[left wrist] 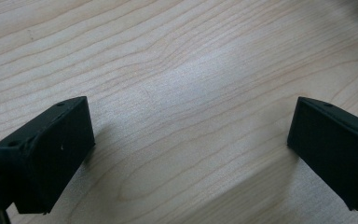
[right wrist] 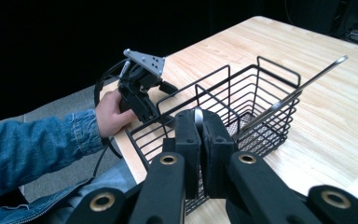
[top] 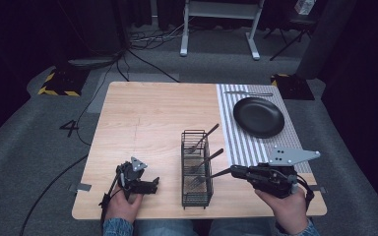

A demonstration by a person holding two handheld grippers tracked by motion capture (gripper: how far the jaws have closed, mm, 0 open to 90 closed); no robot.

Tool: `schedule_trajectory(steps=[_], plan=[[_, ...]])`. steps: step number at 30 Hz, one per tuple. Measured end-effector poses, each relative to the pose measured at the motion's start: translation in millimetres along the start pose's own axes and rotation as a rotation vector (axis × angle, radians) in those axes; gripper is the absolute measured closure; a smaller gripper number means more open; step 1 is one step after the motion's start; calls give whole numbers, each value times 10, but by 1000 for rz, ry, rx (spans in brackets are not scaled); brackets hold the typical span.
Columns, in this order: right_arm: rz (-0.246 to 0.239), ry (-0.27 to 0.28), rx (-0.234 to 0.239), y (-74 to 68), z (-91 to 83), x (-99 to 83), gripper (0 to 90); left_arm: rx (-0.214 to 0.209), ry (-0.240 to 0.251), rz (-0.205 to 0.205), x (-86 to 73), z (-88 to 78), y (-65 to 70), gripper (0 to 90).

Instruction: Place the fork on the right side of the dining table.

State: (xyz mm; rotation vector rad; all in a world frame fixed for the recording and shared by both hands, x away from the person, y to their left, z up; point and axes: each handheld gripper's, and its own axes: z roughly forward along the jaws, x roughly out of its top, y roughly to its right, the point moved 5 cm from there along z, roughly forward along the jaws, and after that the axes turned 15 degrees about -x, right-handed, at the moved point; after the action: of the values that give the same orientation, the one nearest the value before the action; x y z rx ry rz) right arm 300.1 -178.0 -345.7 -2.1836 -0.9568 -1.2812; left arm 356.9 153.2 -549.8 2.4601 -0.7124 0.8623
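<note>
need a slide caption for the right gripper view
Right hand-held gripper shut on a fork handle above the wire basket; left hand-held gripper rests beyond.

One thing to read here: a dark numeral "4" (top: 71, 128) marked on the grey floor (top: 29, 147), left of the table. Far left sits a floor plate (top: 59, 84) edged with yellow-and-black hazard stripes, a warning sign with no words on it. Nothing else carries legible writing.

Lab: hazard-taped stands (top: 59, 82), floor cables (top: 147, 39)
</note>
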Motion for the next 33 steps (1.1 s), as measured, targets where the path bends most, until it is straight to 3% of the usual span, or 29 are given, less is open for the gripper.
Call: schedule_trajectory(steps=[18, 33], plan=[[15, 50, -21, 92, -247, 169, 872, 2, -3, 1, 5, 2, -5, 5], [28, 98, -47, 257, -523, 301, 872, 2, -3, 1, 5, 2, -5, 4]])
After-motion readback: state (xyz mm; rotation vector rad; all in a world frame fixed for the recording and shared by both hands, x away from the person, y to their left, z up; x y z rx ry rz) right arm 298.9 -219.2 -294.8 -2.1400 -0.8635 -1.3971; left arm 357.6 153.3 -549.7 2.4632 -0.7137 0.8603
